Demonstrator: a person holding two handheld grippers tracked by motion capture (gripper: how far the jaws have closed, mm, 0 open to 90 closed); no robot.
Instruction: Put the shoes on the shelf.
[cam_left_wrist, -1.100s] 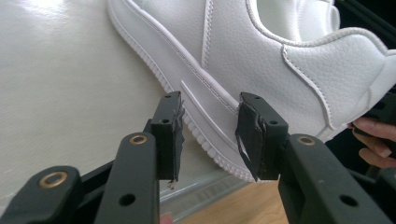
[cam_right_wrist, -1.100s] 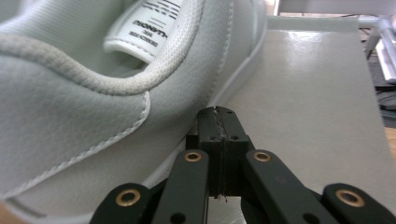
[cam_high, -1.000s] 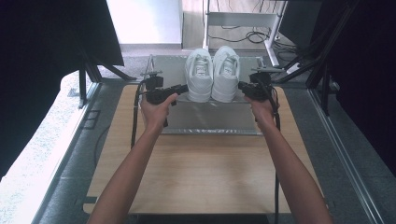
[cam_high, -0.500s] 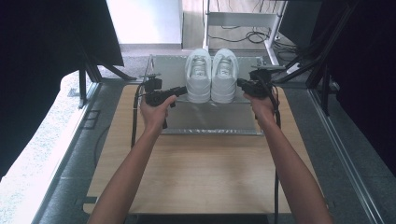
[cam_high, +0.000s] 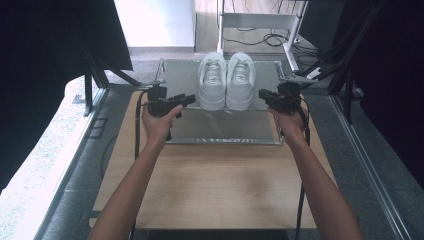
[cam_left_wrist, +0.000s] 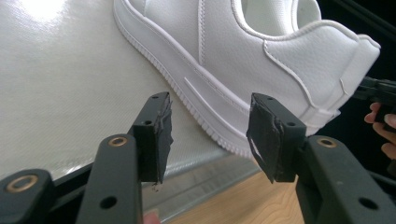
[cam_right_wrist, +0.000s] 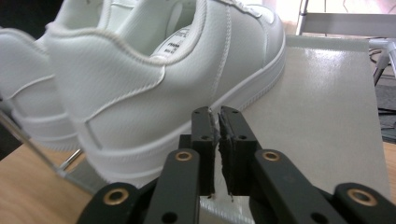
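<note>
Two white shoes (cam_high: 226, 80) sit paired on tray (cam_high: 225, 131), apparently placed; left hand-held gripper (cam_left_wrist: 210, 135) jaws just opening, apart, empty; right hand-held gripper (cam_right_wrist: 218, 140) nearly together, empty; withdrawal left.

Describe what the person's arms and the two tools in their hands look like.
Both forearms are bare, no sleeves showing. Each hand holds a black pistol-shaped tool: the left tongs and the right tongs. A black cable trails from each. Up close, the flat black arms carry brass-ringed holes and small screw holes, and the pads are wrapped in worn black tape.
</note>
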